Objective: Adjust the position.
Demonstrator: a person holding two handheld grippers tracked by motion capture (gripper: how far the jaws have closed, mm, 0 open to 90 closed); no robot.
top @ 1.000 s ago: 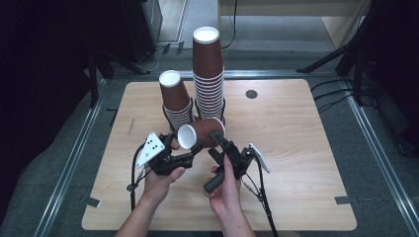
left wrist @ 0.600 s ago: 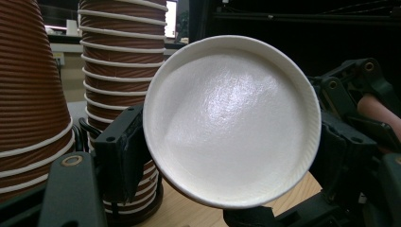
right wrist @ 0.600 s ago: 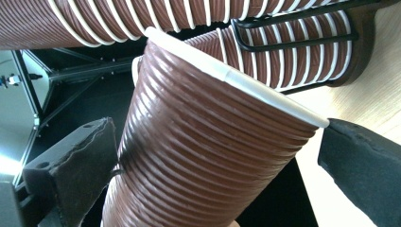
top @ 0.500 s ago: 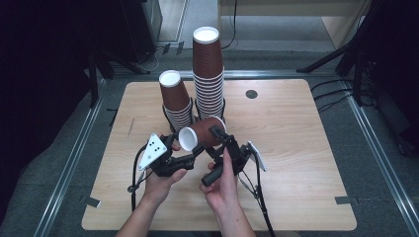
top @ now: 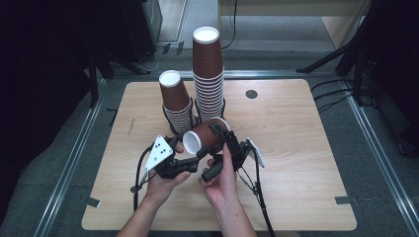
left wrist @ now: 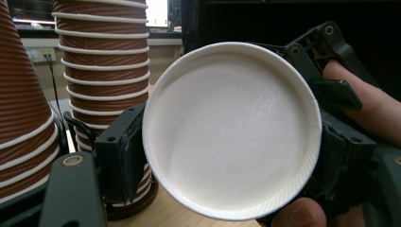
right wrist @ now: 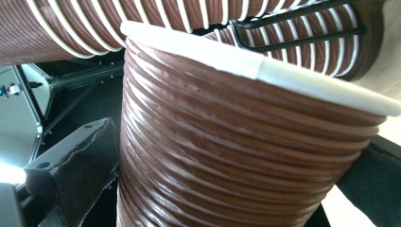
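While you hold the brown paper cup on its side above the table, just in front of the two upside-down cup stacks, both grippers are on it. The left gripper is closed on its white base end; the right gripper clamps the ribbed wall near the rim. Keep the squeeze light so the wall doesn't crumple, and keep the cup level. The short stack and tall stack stand upright, nested, close together.
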